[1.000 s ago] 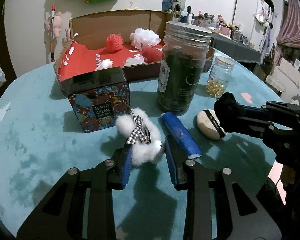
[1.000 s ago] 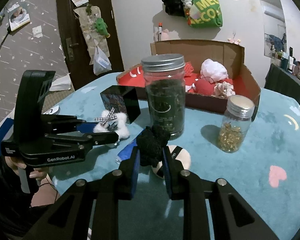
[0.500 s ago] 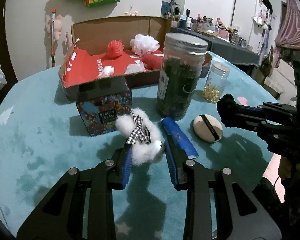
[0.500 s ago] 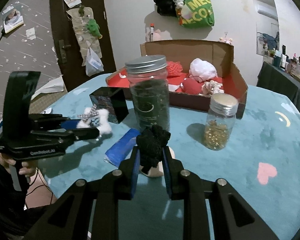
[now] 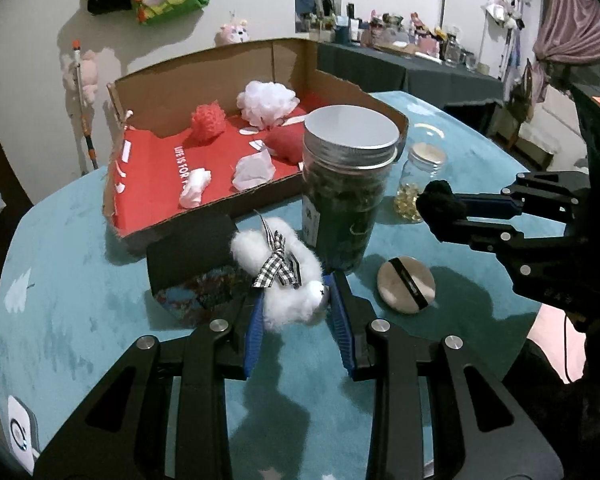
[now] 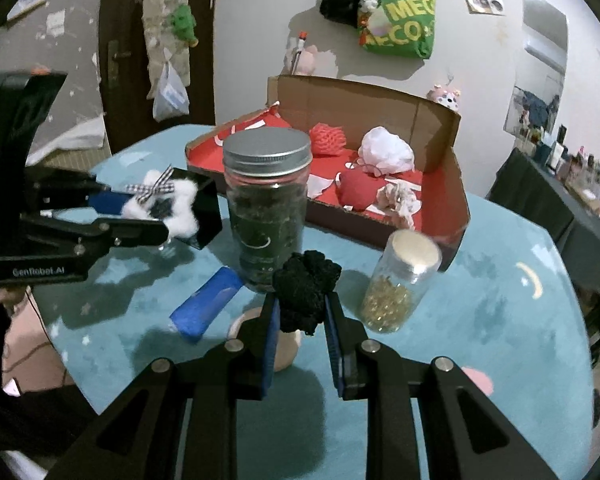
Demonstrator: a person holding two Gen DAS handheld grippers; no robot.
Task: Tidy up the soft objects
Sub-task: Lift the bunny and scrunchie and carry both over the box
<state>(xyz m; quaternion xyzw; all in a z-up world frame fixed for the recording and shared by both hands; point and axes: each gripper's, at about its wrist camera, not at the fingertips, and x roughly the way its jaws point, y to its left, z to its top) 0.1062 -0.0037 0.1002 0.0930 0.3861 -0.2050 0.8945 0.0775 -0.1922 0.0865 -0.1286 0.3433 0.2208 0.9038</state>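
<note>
Left to right. At far left, your left gripper (image 5: pixel 296 312) is closed on the white plush toy (image 5: pixel 284 276), its blue pads pressed into the fluff on either side. Compared with a second ago the toy has risen clear of the teal tablecloth (image 5: pixel 80 280) and now hangs over the black-lidded cream tin (image 5: pixel 192 256); the lift is done and the carry is, by this evidence, under way. The toy's long axis runs from lower right, where the stitched face points towards you, up and away to the left, roughly towards the cardboard box (image 5: pixel 148 80). The checked bow (image 5: pixel 278 270) sits across its middle.

Centre: the dark-filled glass jar (image 5: pixel 348 184) stands upright between both loads and the box, with the blue tube (image 6: pixel 208 304) lying at its foot.

Right: your right gripper (image 6: pixel 302 316) is clamped on the black scrunchie (image 6: pixel 306 292), likewise raised since a second ago, above the round powder puff (image 5: pixel 406 284). The scrunchie is bunched, so no clear axis shows. The small jar of golden capsules (image 6: pixel 396 288) stands just beside it. The box already holds soft pieces; both items probably belong there.
</note>
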